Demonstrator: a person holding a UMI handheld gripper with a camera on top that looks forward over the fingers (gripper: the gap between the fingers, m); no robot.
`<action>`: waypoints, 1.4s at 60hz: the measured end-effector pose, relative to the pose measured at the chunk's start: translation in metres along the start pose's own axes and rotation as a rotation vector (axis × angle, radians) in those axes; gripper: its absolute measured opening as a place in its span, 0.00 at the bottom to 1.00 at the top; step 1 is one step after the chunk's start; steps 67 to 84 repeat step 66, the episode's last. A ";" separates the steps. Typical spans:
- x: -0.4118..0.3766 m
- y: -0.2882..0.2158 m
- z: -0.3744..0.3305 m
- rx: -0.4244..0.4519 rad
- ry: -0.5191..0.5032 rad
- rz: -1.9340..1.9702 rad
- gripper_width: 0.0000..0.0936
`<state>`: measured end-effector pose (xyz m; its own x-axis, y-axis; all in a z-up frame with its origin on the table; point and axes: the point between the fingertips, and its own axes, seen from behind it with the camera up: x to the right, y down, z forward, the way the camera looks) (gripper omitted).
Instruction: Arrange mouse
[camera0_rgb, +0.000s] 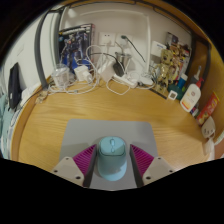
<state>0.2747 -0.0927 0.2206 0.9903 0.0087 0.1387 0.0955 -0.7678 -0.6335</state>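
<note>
Mouse (110, 158) sat between the spread fingers of the gripper (111, 160), long axis running near-to-far, over the grey mat (108, 131).

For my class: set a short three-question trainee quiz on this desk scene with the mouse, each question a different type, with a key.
1. True or false: the mouse lies beyond the tool, clear of its fingers.
2. The mouse rests on: A) bare wood B) the grey mat C) a book.
3. Fill in: the cables lie on the desk near the ____.

Key: 1 false, it sits between the fingers; 2 B; 3 wall.
</note>
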 end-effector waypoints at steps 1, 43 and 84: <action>0.000 -0.002 -0.003 0.002 -0.004 -0.008 0.70; 0.078 -0.135 -0.211 0.351 -0.026 0.048 0.72; 0.117 -0.096 -0.235 0.325 0.012 0.065 0.72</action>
